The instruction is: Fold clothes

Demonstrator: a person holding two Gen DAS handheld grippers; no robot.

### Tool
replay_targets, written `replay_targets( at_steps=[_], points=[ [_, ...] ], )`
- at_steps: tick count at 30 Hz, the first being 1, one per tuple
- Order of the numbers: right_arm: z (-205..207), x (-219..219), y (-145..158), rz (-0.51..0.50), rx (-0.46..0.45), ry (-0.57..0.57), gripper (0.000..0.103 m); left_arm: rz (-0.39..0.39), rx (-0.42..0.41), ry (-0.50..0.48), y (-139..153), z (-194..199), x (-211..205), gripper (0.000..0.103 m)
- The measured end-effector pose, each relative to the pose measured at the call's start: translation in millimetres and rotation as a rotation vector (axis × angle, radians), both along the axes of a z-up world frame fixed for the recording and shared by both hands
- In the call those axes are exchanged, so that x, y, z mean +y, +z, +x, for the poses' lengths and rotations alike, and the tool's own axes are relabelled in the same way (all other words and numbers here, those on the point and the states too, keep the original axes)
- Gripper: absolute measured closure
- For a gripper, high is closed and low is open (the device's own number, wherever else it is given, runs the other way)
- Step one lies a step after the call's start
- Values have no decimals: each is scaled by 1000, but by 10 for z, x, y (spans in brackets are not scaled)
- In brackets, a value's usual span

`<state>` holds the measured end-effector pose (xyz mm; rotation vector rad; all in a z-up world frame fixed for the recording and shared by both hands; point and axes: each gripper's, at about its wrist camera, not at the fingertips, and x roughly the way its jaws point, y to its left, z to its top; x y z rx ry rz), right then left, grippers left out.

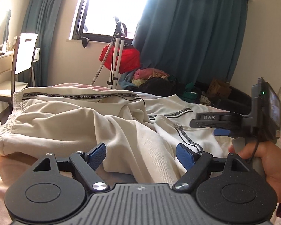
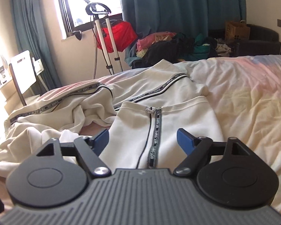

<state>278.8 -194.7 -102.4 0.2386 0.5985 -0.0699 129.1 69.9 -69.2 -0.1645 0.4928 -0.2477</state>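
Both hand-held grippers, left and right, gape empty over white zip jacket on bed; bunched sleeve left of zip risks lopsided fold.

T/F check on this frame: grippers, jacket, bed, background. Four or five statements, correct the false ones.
1. The left gripper is clamped on cloth. False: its jaws stand open, gripping nothing.
2. The cream zip-up track jacket lies on the bed sheet. True.
3. The right gripper is open above the jacket's zipper. True.
4. The curtains are red. False: they are teal.
5. A pile of mixed clothes sits beyond the bed. True.
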Motion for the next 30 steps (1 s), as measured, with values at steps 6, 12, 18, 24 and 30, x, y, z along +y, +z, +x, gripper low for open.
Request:
replay_targets(
  at_steps=[6,12,18,24,30],
  points=[
    [920,354,-311,-69,111,63,27,-48,-3,23,-136,78,130,18],
    [1339,450,-760,-146,266,86,71,-81,61,44,-322,288,203,18],
    [1066,283,-403,-162,131,34,97,-77,56,36,-376,373,167,18],
    [227,-731,197,65,-83,-196,97,-49,22,12,-311,245,80,18],
    [-959,-1725,44,322,-141,-472,97,-15,16,4,-260,91,-25,18]
  ],
)
